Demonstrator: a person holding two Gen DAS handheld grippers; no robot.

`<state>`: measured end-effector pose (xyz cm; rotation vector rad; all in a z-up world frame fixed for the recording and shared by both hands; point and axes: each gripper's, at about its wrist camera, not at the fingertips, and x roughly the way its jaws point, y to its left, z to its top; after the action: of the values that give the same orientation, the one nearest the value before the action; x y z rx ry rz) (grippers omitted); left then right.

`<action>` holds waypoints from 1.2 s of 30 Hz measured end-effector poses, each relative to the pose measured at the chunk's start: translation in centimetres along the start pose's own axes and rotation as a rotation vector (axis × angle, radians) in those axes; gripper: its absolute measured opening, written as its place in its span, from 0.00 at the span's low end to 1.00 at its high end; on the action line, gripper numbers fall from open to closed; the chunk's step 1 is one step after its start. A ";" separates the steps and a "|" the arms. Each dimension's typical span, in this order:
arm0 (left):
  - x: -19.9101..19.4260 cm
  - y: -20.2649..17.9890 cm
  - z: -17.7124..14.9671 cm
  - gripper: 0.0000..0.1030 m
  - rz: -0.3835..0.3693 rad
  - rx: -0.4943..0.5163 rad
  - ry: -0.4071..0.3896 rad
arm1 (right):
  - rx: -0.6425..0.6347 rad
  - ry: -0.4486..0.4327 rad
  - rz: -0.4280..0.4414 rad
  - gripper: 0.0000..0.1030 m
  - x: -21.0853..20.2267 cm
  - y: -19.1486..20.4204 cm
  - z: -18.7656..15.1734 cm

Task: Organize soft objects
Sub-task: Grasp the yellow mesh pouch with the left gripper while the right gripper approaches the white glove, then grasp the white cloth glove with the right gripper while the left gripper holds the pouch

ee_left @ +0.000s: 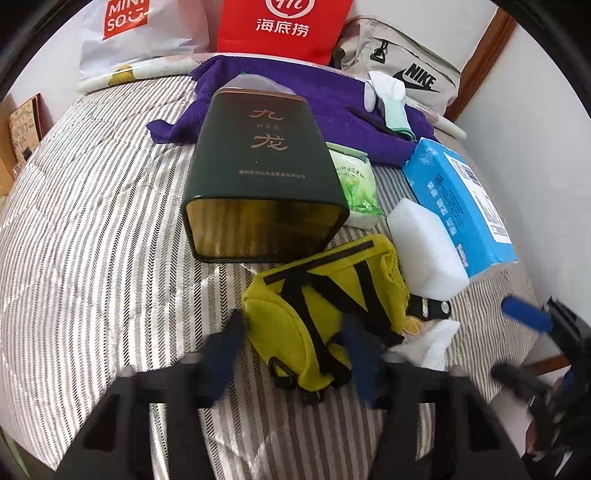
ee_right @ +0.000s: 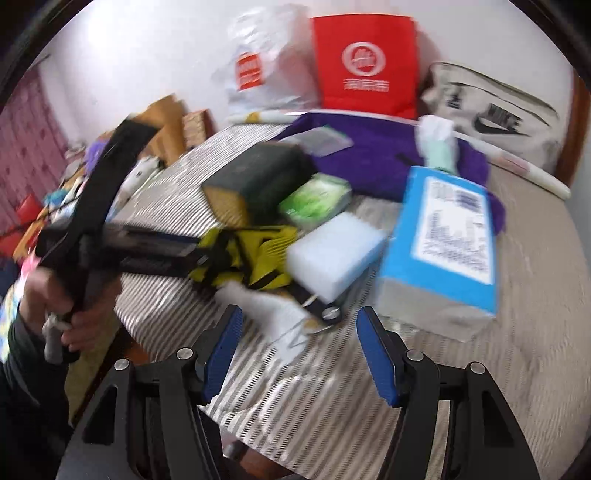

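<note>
A yellow pouch with black straps (ee_left: pixel 325 314) lies on the striped bedspread (ee_left: pixel 92 229), in front of a dark green tin (ee_left: pixel 264 177) that lies on its side. My left gripper (ee_left: pixel 295 350) is open, its blurred blue fingers either side of the pouch's near end. A white foam block (ee_left: pixel 424 247) and a blue tissue pack (ee_left: pixel 461 199) lie to the right. My right gripper (ee_right: pixel 299 354) is open and empty, above a white cloth (ee_right: pixel 273 314); the pouch (ee_right: pixel 258 258) lies beyond it. My left gripper also shows in the right wrist view (ee_right: pixel 195 258), at the pouch.
A purple towel (ee_left: pixel 314 107), a green packet (ee_left: pixel 356 184), a mint and white cloth (ee_left: pixel 391 103), a red bag (ee_left: pixel 280 29), a white Miniso bag (ee_left: pixel 140 33) and a Nike bag (ee_left: pixel 406 74) lie at the back. The bed's edge is at the left.
</note>
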<state>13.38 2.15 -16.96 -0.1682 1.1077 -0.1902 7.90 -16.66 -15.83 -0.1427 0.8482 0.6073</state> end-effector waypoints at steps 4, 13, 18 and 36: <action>0.1 0.7 0.2 0.33 -0.019 -0.016 -0.005 | -0.080 0.011 -0.003 0.62 1.9 1.8 -0.2; 0.1 1.0 0.4 0.32 -0.035 -0.020 0.012 | -0.186 0.037 0.017 0.62 4.9 4.1 0.5; 0.2 1.1 0.7 0.32 -0.037 -0.017 0.016 | -0.251 0.043 -0.003 0.30 6.1 5.1 -0.3; -1.8 3.1 -1.0 0.25 -0.013 -0.087 -0.046 | -0.057 -0.077 -0.055 0.14 -1.5 0.5 -3.5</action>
<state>11.94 5.57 -16.51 -0.2562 1.0700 -0.1487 4.52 -18.13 -17.01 -0.1928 0.7502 0.5822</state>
